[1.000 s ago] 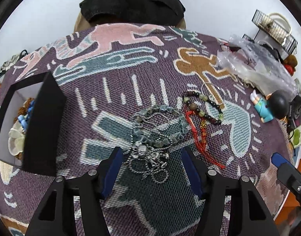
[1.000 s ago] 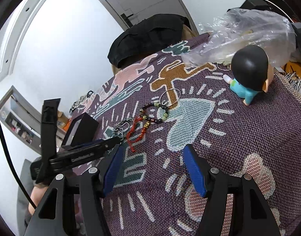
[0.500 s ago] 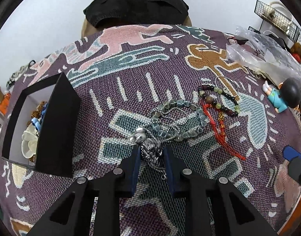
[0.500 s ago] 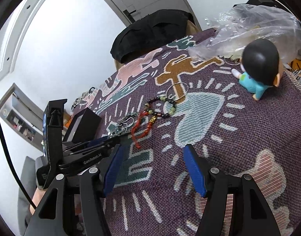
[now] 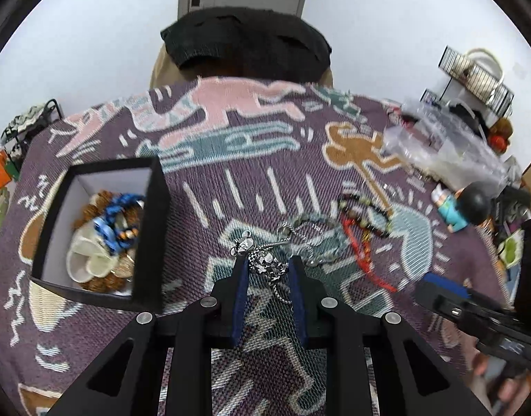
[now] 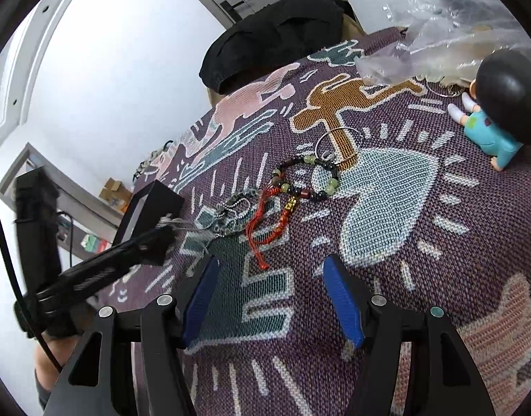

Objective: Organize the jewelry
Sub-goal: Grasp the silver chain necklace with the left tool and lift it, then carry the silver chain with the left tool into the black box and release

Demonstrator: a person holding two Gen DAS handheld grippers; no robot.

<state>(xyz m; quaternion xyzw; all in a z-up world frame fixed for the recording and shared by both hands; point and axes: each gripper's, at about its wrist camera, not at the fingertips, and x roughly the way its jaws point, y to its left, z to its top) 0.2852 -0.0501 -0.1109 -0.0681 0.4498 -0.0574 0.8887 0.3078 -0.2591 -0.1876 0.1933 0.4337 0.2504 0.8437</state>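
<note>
Covering the whole table is a purple woven cloth (image 5: 231,173) with pink, teal and brown figures, and at its far edge a black garment (image 5: 244,38) is draped over a chair back. Toward the left edge of the table sits an open black box (image 5: 154,228) with a white lining, already holding a heap of shell, blue and amber-coloured pieces. Crumpled clear plastic (image 5: 449,149) lies at the far right corner, with a small black-haired figurine (image 6: 501,104) in teal clothes just in front of it. Near the middle of the cloth lie a dark-and-green beaded bracelet (image 6: 307,176), a red cord with tassel (image 6: 262,222) touching it, a grey-green bead bracelet (image 5: 321,232) beside that, and a thin wire hoop (image 6: 338,142) at the far side of the dark bracelet. The left gripper (image 5: 267,267) is clamped on a silver chain necklace (image 5: 265,260): its blue pads (image 5: 241,277) press the bunched links and pendants, part of the chain hangs below them, and a strand trails back toward the grey-green beads; its jaws have just been closing on it. The right gripper (image 6: 269,298) hovers over the near middle of the cloth, jaws apart with only cloth between them, close to the red cord's end.
</note>
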